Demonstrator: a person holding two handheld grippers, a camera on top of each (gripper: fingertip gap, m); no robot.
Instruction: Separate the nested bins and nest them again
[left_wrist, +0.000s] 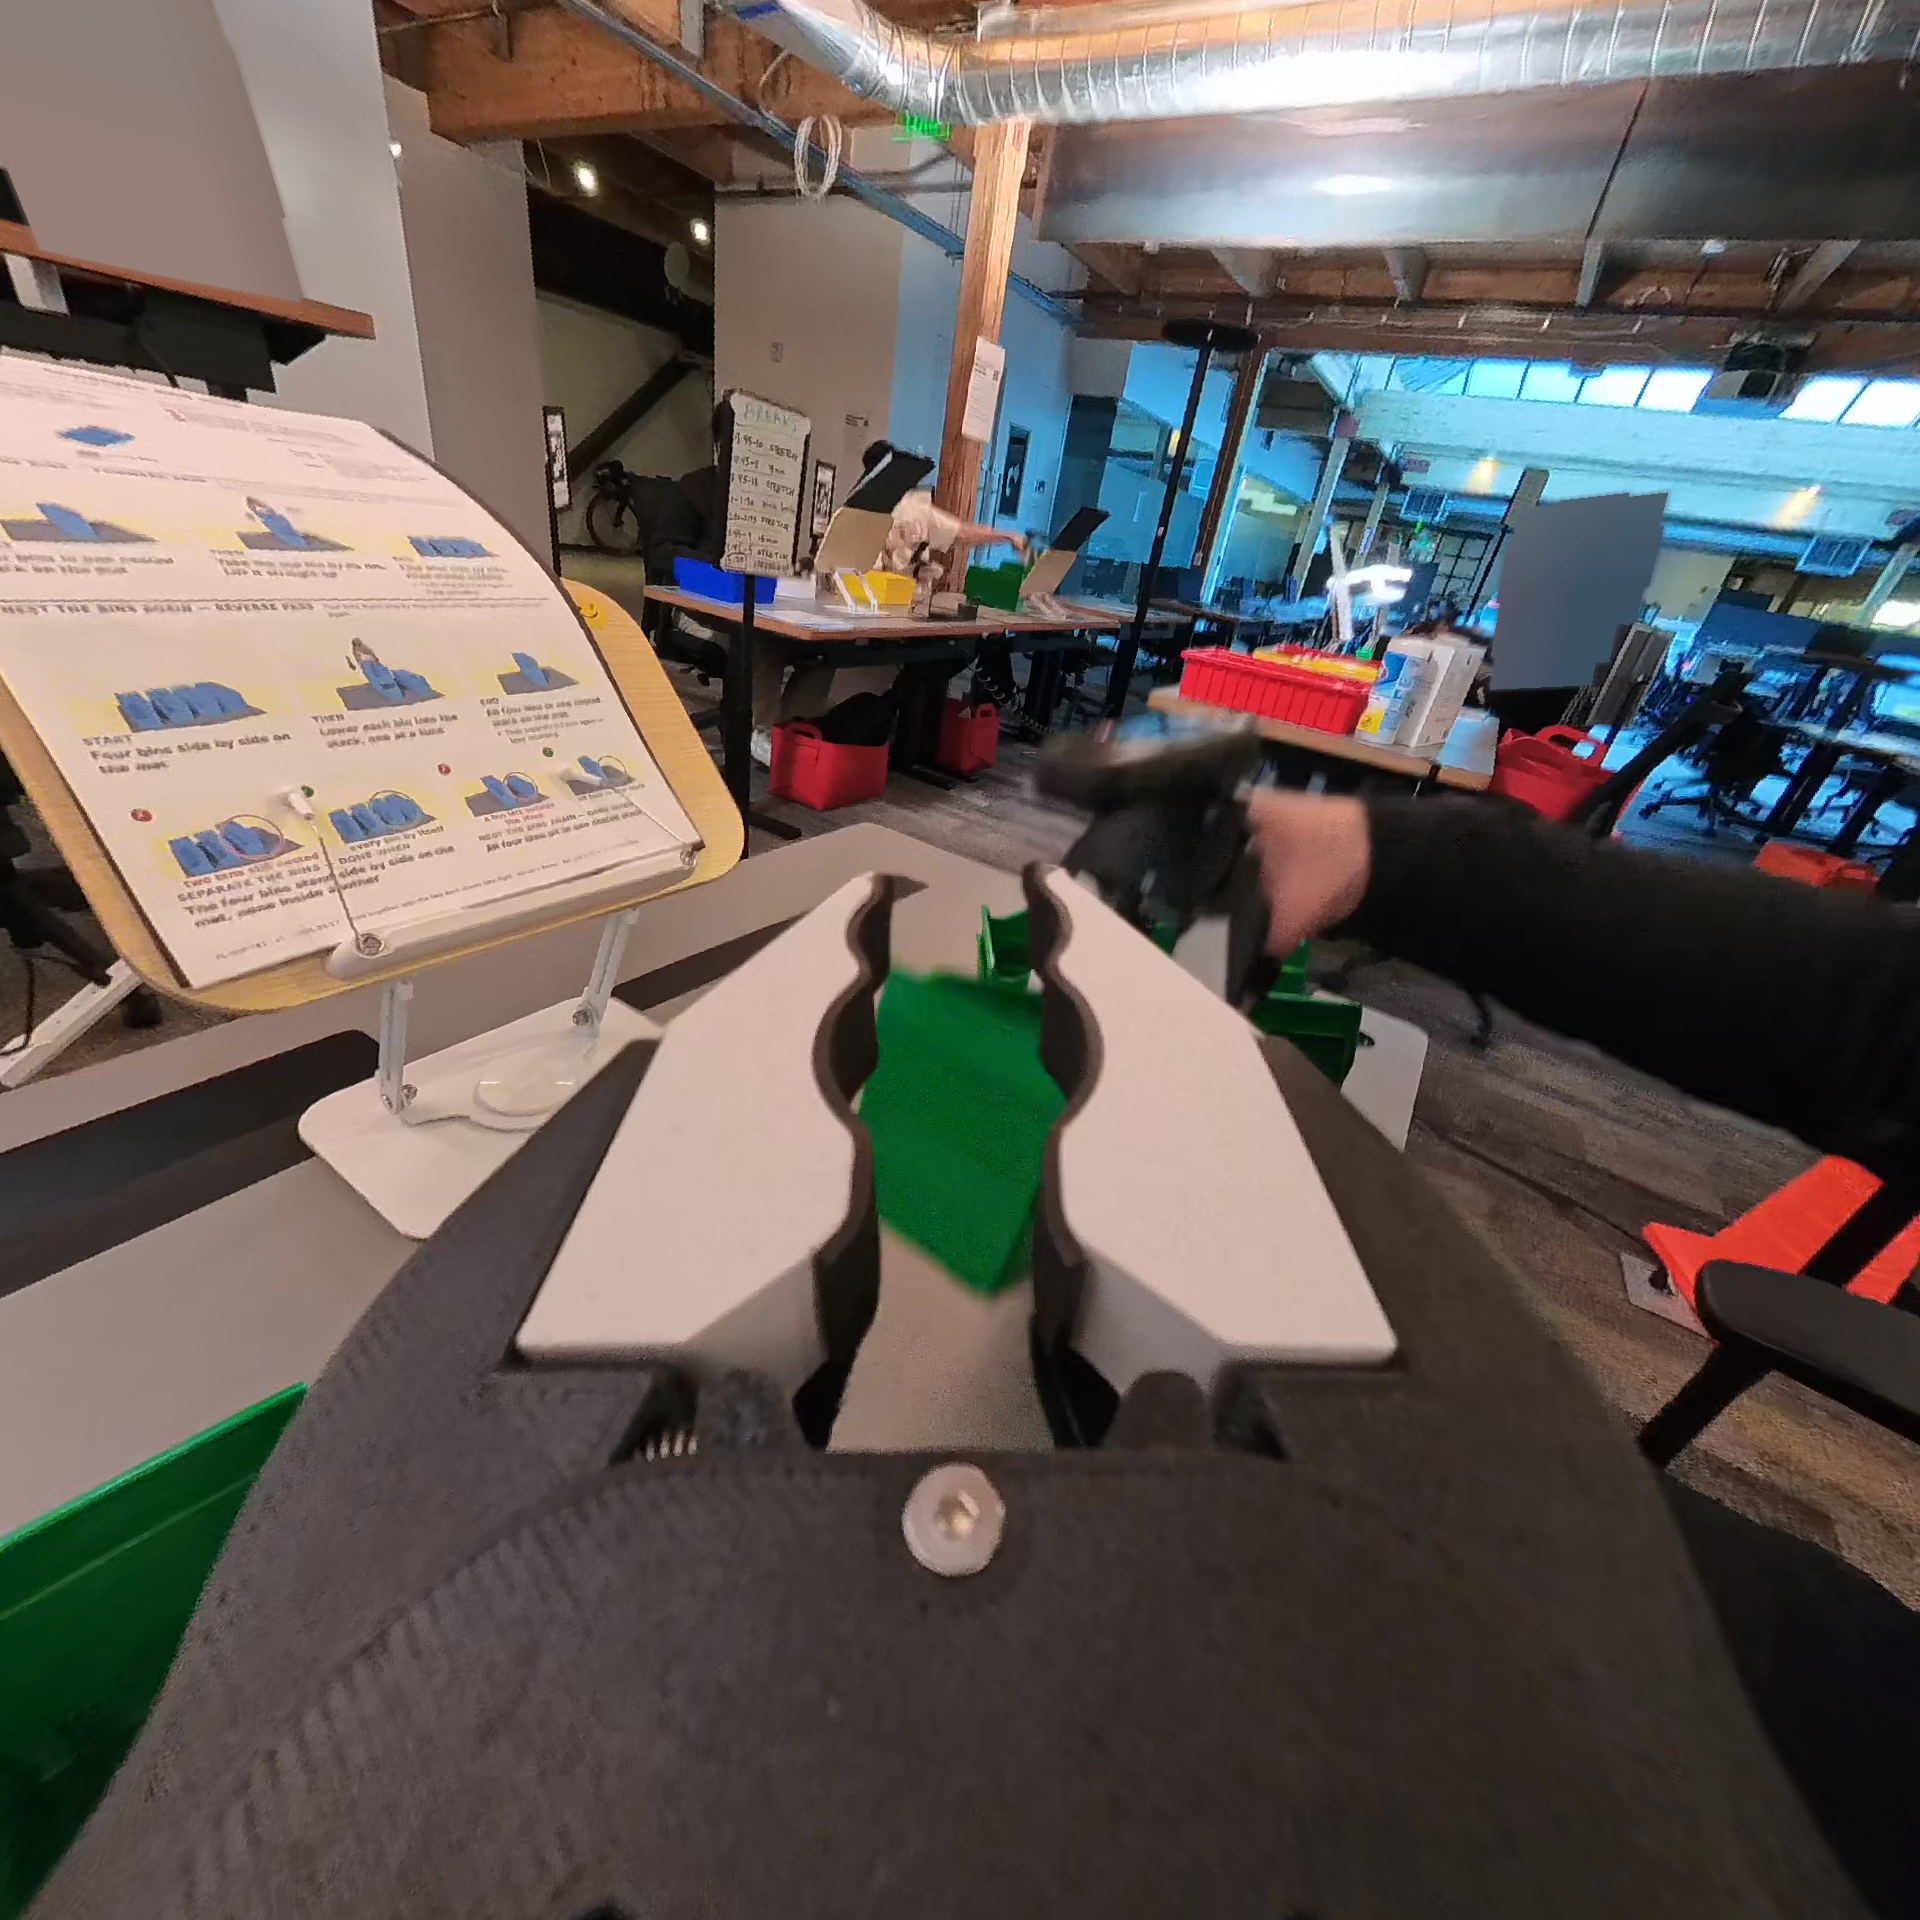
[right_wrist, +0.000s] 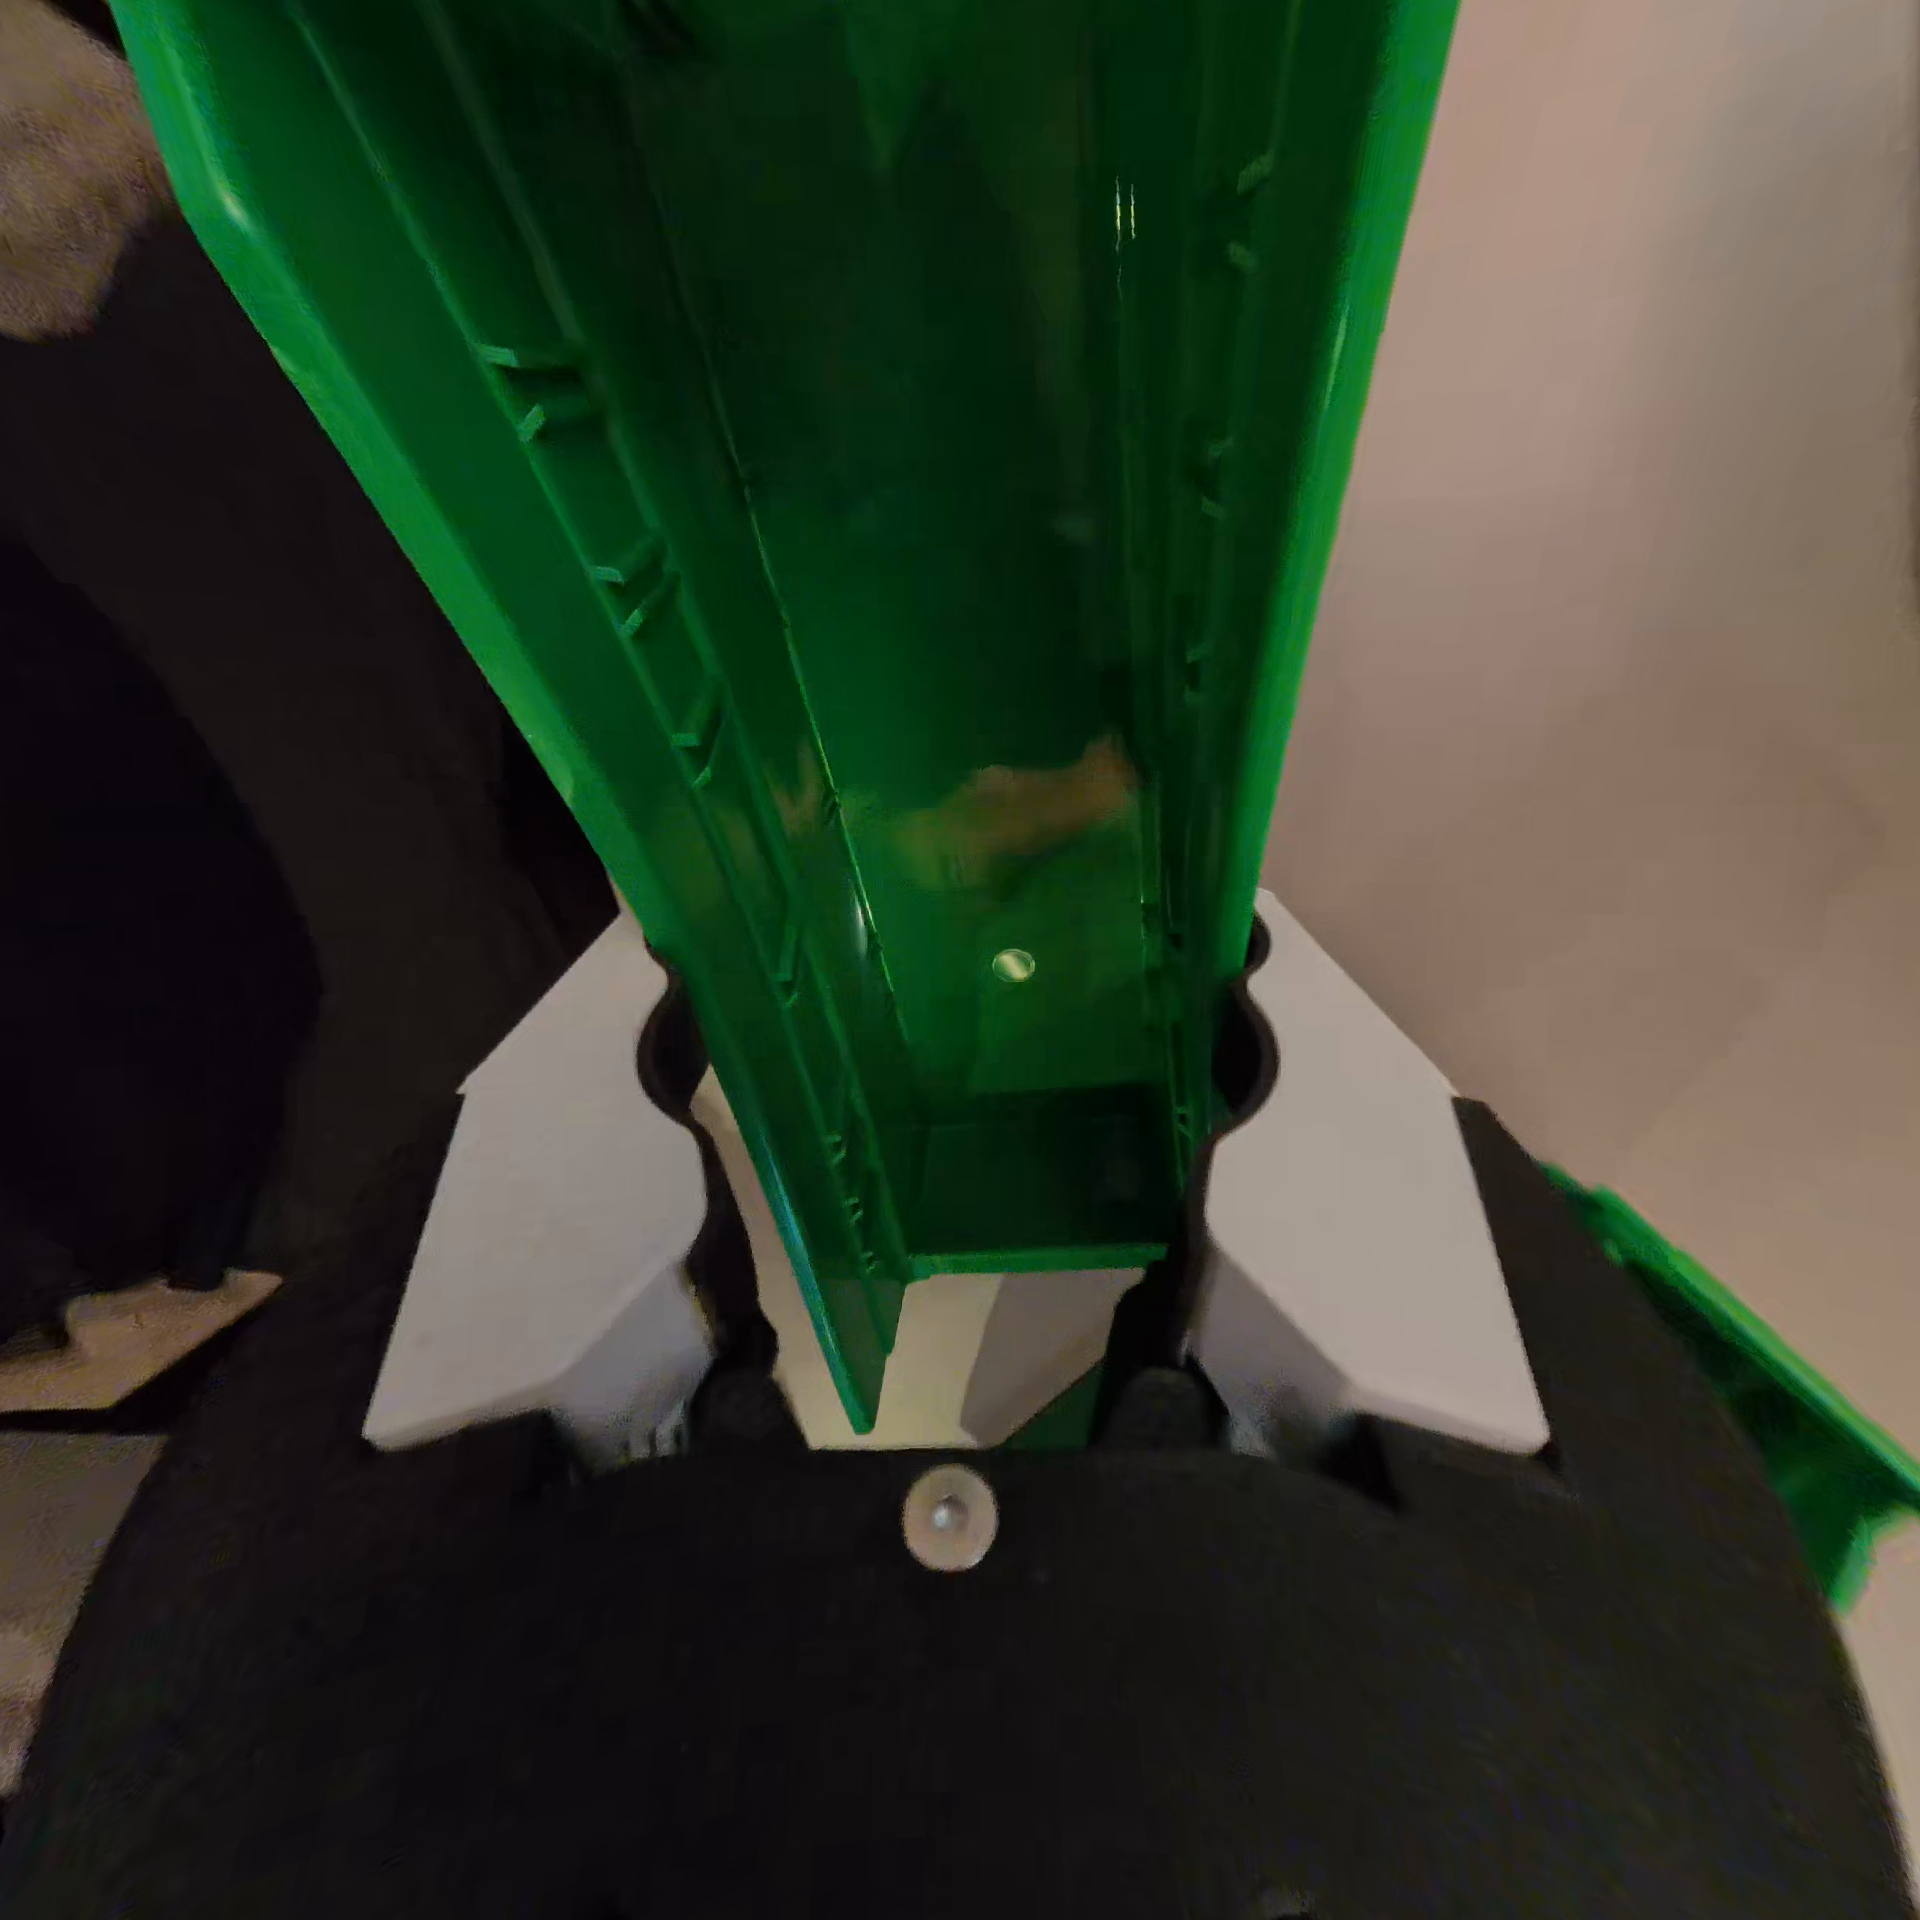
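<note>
In the right wrist view my right gripper (right_wrist: 954, 935) is shut on the near end of a long green bin (right_wrist: 935, 520), with one pad on each side rim; the bin stretches away from the camera. A second green bin (right_wrist: 1766, 1403) shows at the lower right. In the left wrist view my left gripper (left_wrist: 966, 883) is open and empty above a green bin (left_wrist: 956, 1122) seen through the gap between the fingers. Another green bin (left_wrist: 94, 1621) lies at the lower left. The right gripper (left_wrist: 1153, 821), blurred and held by a hand, is over green bins (left_wrist: 1304, 1023) at the table's far right.
A stand with an instruction sheet (left_wrist: 312, 675) sits on the grey table (left_wrist: 156, 1299) at the left. A black sleeve (left_wrist: 1610, 935) reaches in from the right. A black and orange chair (left_wrist: 1787, 1236) stands beyond the table's right edge. Desks and red bins are far behind.
</note>
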